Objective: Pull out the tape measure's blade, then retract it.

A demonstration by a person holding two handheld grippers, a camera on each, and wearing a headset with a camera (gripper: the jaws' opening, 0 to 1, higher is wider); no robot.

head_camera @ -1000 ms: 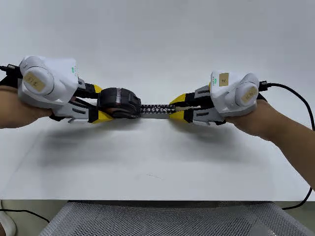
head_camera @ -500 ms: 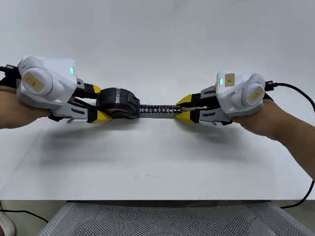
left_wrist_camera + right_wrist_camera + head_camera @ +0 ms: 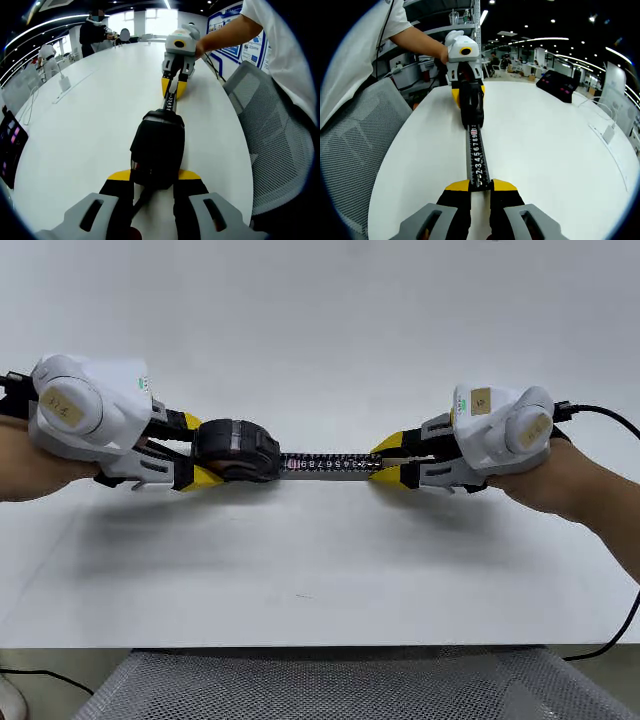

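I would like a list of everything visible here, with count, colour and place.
tape measure case: one, black, between the jaws of the left gripper.
blade: one, black with white numerals, from case to right gripper.
table: one, white, under everything.
mesh chair: one, grey, at table's near edge.
cable: one, black, behind right gripper.
left gripper: one, white with yellow tips, shut on case.
right gripper: one, white with yellow tips, shut on blade.

Blade (image 3: 330,462) taut between both grippers
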